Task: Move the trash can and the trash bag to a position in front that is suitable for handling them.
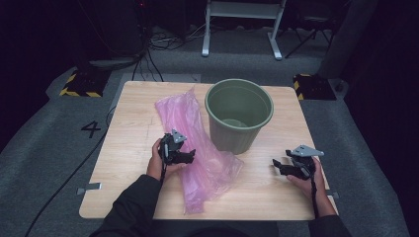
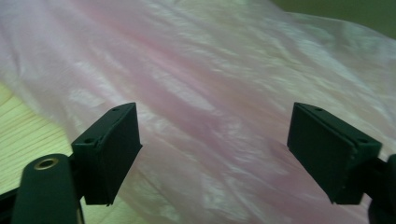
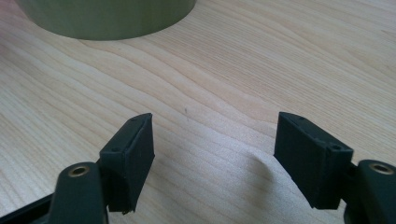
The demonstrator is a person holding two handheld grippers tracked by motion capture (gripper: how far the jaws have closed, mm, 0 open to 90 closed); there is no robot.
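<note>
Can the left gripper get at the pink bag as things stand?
Probably yes. The left gripper hangs right over the pink bag with its fingers apart, the film spread between and ahead of them, and nothing lies in between. The bin stands off to the side.

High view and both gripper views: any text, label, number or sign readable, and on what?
"4": dark numeral on the grey floor, left of the table.
Nothing readable on the pink plastic bag, the green bucket or either gripper.
</note>
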